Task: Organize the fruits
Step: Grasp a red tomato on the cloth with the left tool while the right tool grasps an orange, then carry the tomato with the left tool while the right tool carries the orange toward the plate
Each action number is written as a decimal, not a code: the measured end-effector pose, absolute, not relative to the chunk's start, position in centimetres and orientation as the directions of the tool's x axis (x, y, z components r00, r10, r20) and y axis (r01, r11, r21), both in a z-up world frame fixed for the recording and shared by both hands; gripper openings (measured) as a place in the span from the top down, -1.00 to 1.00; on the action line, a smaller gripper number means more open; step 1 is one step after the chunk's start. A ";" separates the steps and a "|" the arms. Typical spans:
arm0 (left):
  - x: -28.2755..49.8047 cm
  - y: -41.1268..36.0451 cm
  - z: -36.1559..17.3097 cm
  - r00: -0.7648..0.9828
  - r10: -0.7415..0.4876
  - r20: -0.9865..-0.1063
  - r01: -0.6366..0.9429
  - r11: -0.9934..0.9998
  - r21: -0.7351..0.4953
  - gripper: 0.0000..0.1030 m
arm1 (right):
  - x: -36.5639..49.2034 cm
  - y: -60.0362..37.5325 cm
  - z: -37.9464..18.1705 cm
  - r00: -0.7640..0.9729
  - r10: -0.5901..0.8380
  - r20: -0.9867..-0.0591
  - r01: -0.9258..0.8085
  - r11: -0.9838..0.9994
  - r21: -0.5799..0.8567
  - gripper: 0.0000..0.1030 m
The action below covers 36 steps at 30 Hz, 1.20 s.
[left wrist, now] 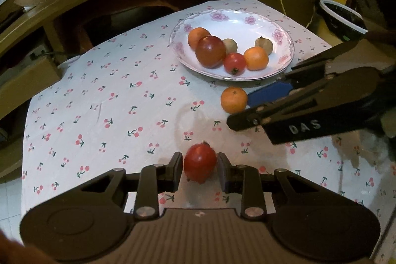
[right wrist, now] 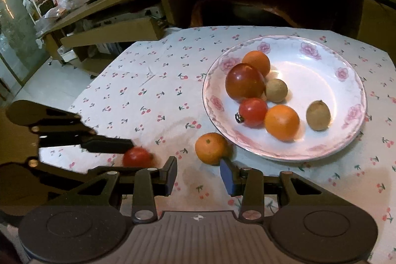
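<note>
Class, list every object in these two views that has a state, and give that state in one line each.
left gripper: fingers around the red tomato, gaps visible on both sides
red tomato: on the tablecloth, not lifted
right gripper: open, empty
loose orange: on the tablecloth, beside the plate
plate: upright, holding six fruits
tablecloth: spread flat

Warm, rather dim indoor light is seen in both views. Soft white glare is reflected from the plate (left wrist: pixel 284 58), so the light seems to come from above. Short soft shadows are cast under the fruits. Straight lines are strongly bent at the edges, and the corners are darkened. The red tomato (right wrist: pixel 137 157) is slightly blurred.
</note>
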State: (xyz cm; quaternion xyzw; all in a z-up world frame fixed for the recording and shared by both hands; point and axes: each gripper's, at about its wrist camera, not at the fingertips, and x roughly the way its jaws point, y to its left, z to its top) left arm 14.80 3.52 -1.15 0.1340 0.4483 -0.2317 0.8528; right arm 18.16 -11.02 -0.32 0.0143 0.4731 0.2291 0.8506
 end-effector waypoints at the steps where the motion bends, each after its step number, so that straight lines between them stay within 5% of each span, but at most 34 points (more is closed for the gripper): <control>1: 14.7 3.6 -1.2 0.492 -0.276 -0.826 0.517 0.856 0.022 0.30 | 18.2 -11.0 -0.5 0.457 0.395 -0.797 -0.371 0.899 0.233 0.21; 13: 14.8 3.1 -2.2 0.496 -0.273 -0.824 0.517 0.856 0.027 0.30 | 18.6 -10.2 -1.0 0.514 0.373 -0.773 -0.373 0.908 0.190 0.21; 20: 14.7 3.2 -2.1 0.481 -0.281 -0.830 0.518 0.855 0.010 0.31 | 18.5 -10.0 -0.7 0.493 0.352 -0.796 -0.400 0.904 0.152 0.42; 36: 10.8 1.2 -1.9 0.424 -0.348 -0.836 0.624 0.782 -0.009 0.30 | 10.2 -13.1 1.0 0.430 0.275 -0.860 -0.348 0.929 0.123 0.41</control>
